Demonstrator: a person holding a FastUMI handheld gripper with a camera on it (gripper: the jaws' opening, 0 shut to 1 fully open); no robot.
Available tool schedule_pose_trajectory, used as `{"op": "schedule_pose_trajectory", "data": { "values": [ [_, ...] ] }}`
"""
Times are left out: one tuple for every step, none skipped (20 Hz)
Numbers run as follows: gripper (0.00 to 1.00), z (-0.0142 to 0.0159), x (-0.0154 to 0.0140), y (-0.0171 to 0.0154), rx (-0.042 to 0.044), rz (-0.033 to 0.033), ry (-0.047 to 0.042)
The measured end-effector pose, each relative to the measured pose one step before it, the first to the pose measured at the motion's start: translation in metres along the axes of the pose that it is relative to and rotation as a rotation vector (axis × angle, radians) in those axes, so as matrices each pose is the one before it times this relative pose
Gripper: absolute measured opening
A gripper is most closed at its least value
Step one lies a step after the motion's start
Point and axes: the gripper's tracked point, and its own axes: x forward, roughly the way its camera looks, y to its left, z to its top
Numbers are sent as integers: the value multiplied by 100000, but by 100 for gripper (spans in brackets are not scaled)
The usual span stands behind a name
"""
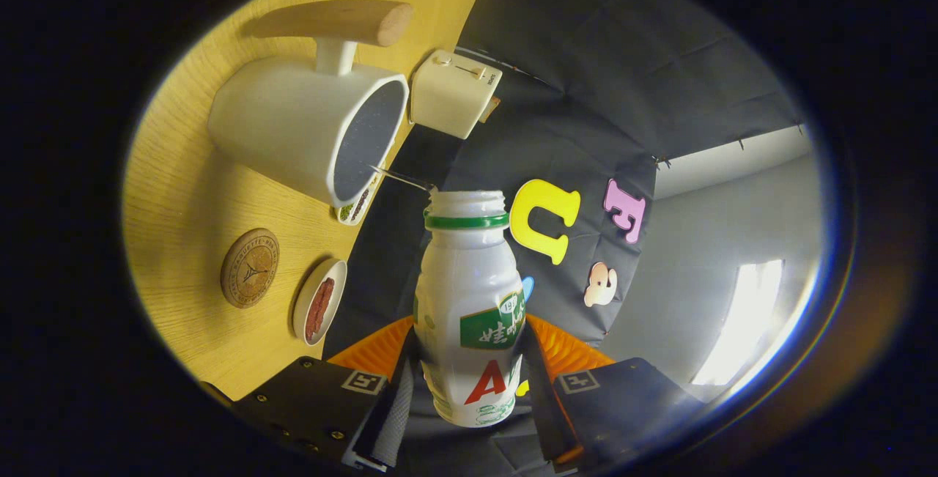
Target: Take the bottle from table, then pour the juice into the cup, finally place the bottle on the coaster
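The hand-held gripper clamps both fingers on the waist of the small white plastic juice bottle, uncapped and tipped toward the white cup on the wooden table, a light, probably slippery, squeezable load best held mid-body.

We see a yellow wood-grain tabletop running up one side of the tilted view, and against it the booth's wall of dark, creased cloth spreads across the middle. Past the cloth's edge we make out a plain pale grey room wall with a lighter band above it. Low on that wall we find a tall, bright, washed-out window, its glare spilling onto the grey around it.
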Motion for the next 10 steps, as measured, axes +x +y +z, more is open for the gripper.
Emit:
{"op": "schedule_pose_trajectory", "data": {
  "values": [
    [70, 38, -104, -136, -1017, -407, -191],
    [70, 115, -18, -74, -957, -327, -442],
    [70, 58, 172, -88, -937, -355, -399],
    [70, 201, 73, -84, -1115, -500, -389],
    [70, 123, -68, -290, -1153, -534, -517],
    [70, 309, 36, -48, -1297, -565, -486],
    [70, 53, -31, -174, -1432, -629, -485],
    [70, 213, 0, -46, -1318, -361, -772],
    [70, 332, 88, -38, -1139, -195, -1428],
    [70, 232, 38, -207, -1003, -909, -349]
  ]
}}
